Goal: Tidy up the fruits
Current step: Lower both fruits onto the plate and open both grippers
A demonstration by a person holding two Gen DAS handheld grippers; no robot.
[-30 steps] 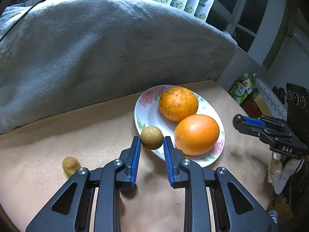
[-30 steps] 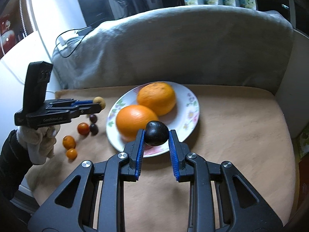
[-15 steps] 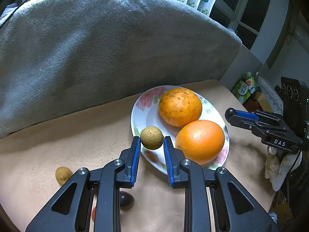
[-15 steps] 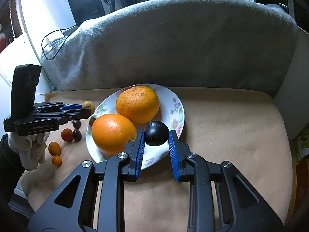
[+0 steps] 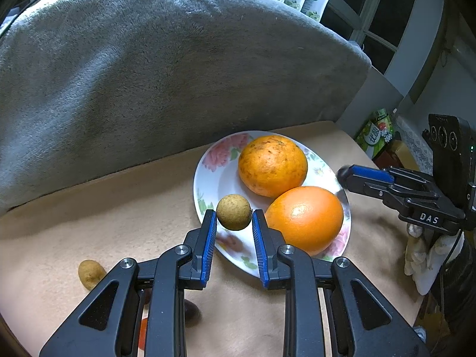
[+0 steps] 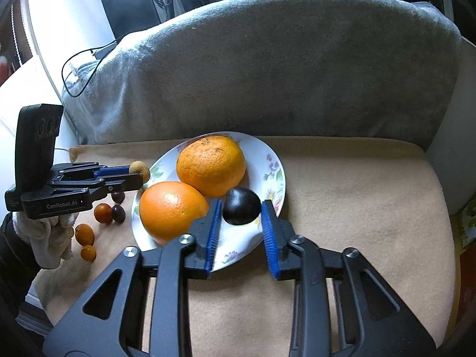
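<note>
A flowered white plate (image 5: 208, 178) (image 6: 273, 166) on the tan cushion holds two oranges (image 5: 272, 165) (image 5: 305, 218). My left gripper (image 5: 233, 221) is shut on a small brown longan (image 5: 233, 211) over the plate's left rim; it also shows in the right wrist view (image 6: 139, 170). My right gripper (image 6: 241, 211) is shut on a dark plum (image 6: 241, 205) over the plate's right part, beside the oranges (image 6: 211, 165) (image 6: 172, 209).
Loose small fruits lie on the cushion left of the plate: another longan (image 5: 89, 273), dark grapes (image 6: 118, 212), a red cherry tomato (image 6: 102, 212) and kumquats (image 6: 84, 233). A grey blanket-covered backrest (image 6: 267, 68) rises behind. The cushion edge drops off at right.
Both grippers have moved in over the plate with their fruits held; the right one has shifted rightward along the plate, the left one forward over the rim.
</note>
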